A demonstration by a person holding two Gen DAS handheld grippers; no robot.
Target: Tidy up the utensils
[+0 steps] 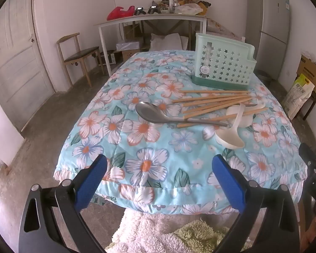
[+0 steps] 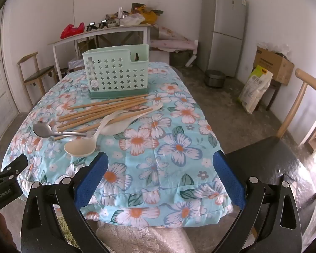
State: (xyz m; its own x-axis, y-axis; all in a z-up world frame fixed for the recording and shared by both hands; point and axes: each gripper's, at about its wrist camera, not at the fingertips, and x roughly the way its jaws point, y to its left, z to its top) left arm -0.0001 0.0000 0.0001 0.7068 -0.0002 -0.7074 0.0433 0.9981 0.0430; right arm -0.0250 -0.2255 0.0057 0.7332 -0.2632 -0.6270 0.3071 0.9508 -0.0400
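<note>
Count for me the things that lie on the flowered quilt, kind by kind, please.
Metal spoon: 1
White spoons: 2
Green holder: 1
Chopsticks: at least 6; they overlap, so the exact number is unclear
Total: at least 10

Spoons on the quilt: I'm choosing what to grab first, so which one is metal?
The metal spoon, grey and shiny, lies farthest left, bowl pointing away from the pile. The two white spoons are matte plastic.
</note>
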